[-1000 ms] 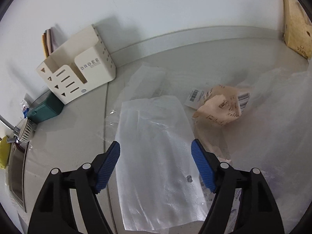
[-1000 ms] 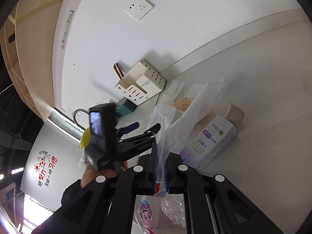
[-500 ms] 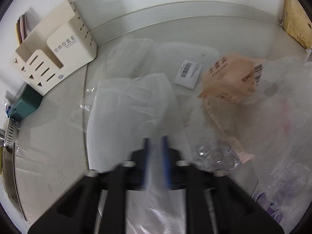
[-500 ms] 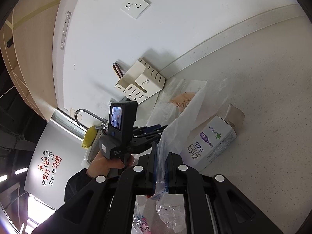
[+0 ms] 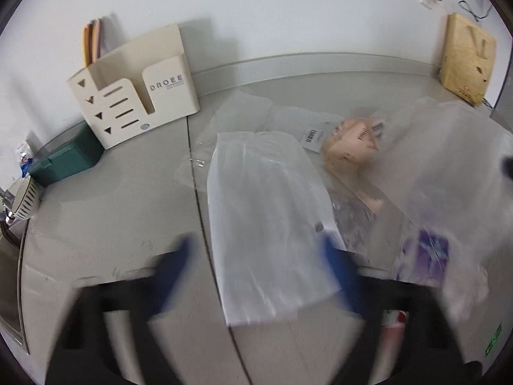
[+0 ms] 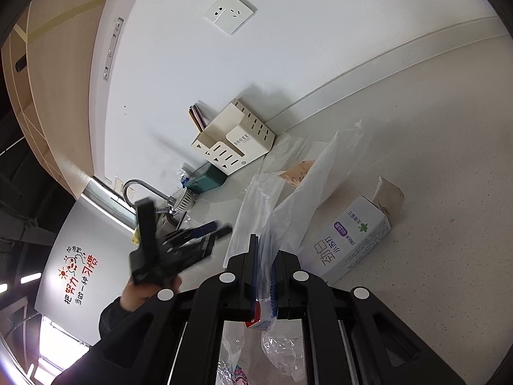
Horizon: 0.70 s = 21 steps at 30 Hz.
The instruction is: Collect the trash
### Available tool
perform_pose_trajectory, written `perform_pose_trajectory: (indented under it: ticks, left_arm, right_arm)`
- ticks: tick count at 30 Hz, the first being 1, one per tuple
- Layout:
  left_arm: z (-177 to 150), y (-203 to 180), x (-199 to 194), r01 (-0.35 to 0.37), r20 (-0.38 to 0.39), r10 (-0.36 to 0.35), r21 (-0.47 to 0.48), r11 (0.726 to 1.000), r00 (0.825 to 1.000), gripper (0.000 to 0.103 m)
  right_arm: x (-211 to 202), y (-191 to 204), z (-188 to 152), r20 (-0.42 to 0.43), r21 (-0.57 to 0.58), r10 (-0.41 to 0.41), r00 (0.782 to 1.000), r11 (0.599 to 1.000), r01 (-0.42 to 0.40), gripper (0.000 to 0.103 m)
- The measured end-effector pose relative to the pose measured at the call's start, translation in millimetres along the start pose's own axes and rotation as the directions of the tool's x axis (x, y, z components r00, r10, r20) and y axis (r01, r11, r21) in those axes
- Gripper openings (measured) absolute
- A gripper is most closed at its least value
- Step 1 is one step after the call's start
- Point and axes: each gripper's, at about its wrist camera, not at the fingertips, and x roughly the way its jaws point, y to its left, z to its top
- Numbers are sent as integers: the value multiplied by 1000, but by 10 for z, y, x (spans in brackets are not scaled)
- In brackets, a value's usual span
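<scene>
My left gripper (image 5: 256,250) is blurred and its jaws are opening wide. A flat white plastic bag (image 5: 263,199) lies on the counter between the spread fingers, and neither pad presses on it. Beyond it sits a crumpled peach paper wrapper (image 5: 352,144). My right gripper (image 6: 264,276) is shut on the edge of a clear trash bag (image 6: 307,192), which stands up from the counter. A white and purple carton (image 6: 352,240) lies beside that bag and shows through the bag (image 5: 426,256) in the left wrist view. The left gripper (image 6: 218,227) appears blurred in the right wrist view, held by a hand (image 6: 144,292).
A cream desk organizer (image 5: 134,102) and a green box (image 5: 64,160) stand against the wall at the left. A faucet (image 6: 141,186) and sink edge (image 5: 9,288) lie further left. A wooden board (image 5: 465,61) leans at the far right. Small wrappers (image 6: 282,353) lie under my right gripper.
The left gripper went forward and shut on the white bag, then pulled back and sprang wide open, leaving the bag on the counter. The right gripper kept still.
</scene>
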Motion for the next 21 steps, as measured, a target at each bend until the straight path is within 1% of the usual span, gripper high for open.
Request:
perform_pose_trajectory:
  ticks: [1, 2, 3, 4, 6, 7, 9, 12, 13, 15, 16, 17, 18, 19, 20, 21]
  left_arm:
    - [-66, -18, -38, 41, -14, -41, 1, 999, 999, 96]
    - [-107, -44, -53, 79, -33, -79, -6, 997, 996, 95]
    - [-113, -77, -56, 89, -38, -89, -6, 996, 995, 95]
    - [-115, -186, -87, 82, -39, -81, 14, 997, 996, 95]
    - [-23, -385, 2, 0, -59, 4, 74, 997, 998, 95]
    - [35, -433, 78, -41, -73, 46, 78, 996, 996, 94]
    - [162, -444, 277, -85, -114, 92, 70, 994, 989, 90]
    - [271, -511, 492, -117, -169, 135, 110, 987, 976, 88]
    - [295, -540, 563, -131, -186, 154, 128, 983, 971, 84]
    - [322, -561, 650, -147, -199, 175, 150, 978, 964, 73]
    - [338, -553, 683, -149, -199, 179, 156, 976, 963, 59]
    - [353, -537, 699, -142, -202, 172, 151, 978, 964, 41]
    - [370, -505, 711, -133, -207, 160, 140, 981, 965, 35]
    - [386, -466, 718, -130, -205, 155, 128, 983, 966, 22]
    - [394, -433, 714, -128, -203, 151, 122, 984, 968, 8]
    - [401, -404, 707, -126, -202, 147, 112, 986, 968, 4]
  right_arm:
    - [9, -7, -7, -2, -1, -2, 1000, 1000, 2, 11]
    - [31, -10, -11, -5, -4, -5, 1000, 1000, 5, 11]
    - [37, -11, -18, -6, -6, -7, 1000, 1000, 7, 11]
    - [48, -21, -24, -6, 0, -7, 1000, 1000, 7, 11]
    - [59, -28, -37, -6, 8, 3, 1000, 1000, -3, 11]
    - [65, -27, -44, -6, 9, 4, 1000, 1000, -4, 11]
    - [78, -26, -52, -11, 7, 8, 1000, 1000, -8, 11]
    - [74, -38, -40, -12, 6, 7, 1000, 1000, -7, 11]
    - [72, -42, -34, -12, 6, 8, 1000, 1000, -8, 11]
    - [59, -48, -27, -10, 2, 6, 1000, 1000, -6, 11]
    - [53, -54, -24, -10, -1, 8, 1000, 1000, -8, 11]
    - [46, -60, -25, -9, -1, 10, 1000, 1000, -10, 11]
    - [38, -64, -25, -8, 0, 12, 1000, 1000, -12, 11]
    - [35, -74, -24, -7, 2, 13, 1000, 1000, -13, 11]
    - [30, -88, -19, -5, 4, 13, 1000, 1000, -13, 11]
    - [31, -98, -17, -4, 6, 14, 1000, 1000, -14, 11]
